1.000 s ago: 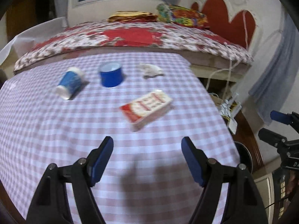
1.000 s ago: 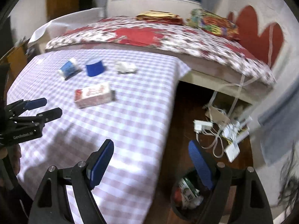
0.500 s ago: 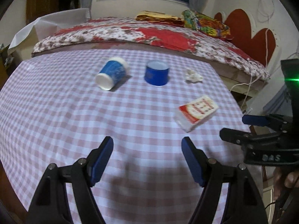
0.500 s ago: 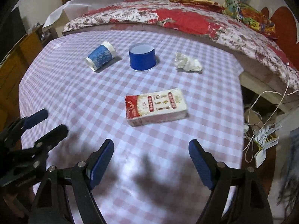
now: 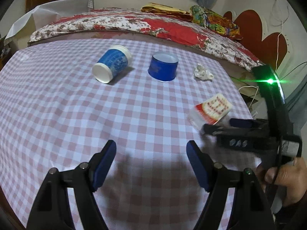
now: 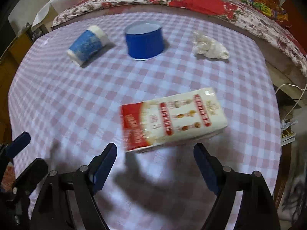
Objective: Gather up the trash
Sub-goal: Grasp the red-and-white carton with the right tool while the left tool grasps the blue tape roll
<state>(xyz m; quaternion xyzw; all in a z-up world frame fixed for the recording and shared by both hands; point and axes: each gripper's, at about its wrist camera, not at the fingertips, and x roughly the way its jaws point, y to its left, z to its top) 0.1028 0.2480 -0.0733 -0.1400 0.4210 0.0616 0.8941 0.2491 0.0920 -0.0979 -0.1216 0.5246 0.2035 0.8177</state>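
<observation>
1. Nearest the right wrist camera, the right gripper (image 6: 155,157) stands wide open with nothing between its blue pads, hovering over the checked tabletop (image 6: 80,103).
2. Just ahead of that gripper, a little beyond the tips and roughly centred on the gap, lies the red-and-white tissue pack (image 6: 172,118) flat on the cloth; whether the right fingertip touches it cannot be told.
3. Off to the left of the right gripper, low at the frame edge, the left gripper (image 6: 17,153) shows, also spread wide and empty.
4. From the left wrist view, the left gripper (image 5: 151,153) hangs open over bare cloth, with the tissue pack (image 5: 211,109) ahead and to its right, partly behind the right gripper (image 5: 230,126) and the hand (image 5: 284,176) that holds it.
5. Farther ahead and to the left lies a blue paper cup (image 6: 86,44) on its side, well apart from both grippers.
6. Beside it to the right, a blue cup (image 6: 144,39) stands upside down.
7. Farther right, a crumpled white tissue (image 6: 209,47) lies near the far edge.
8. Beyond the tabletop runs a bed (image 6: 191,2) with a red floral cover.
</observation>
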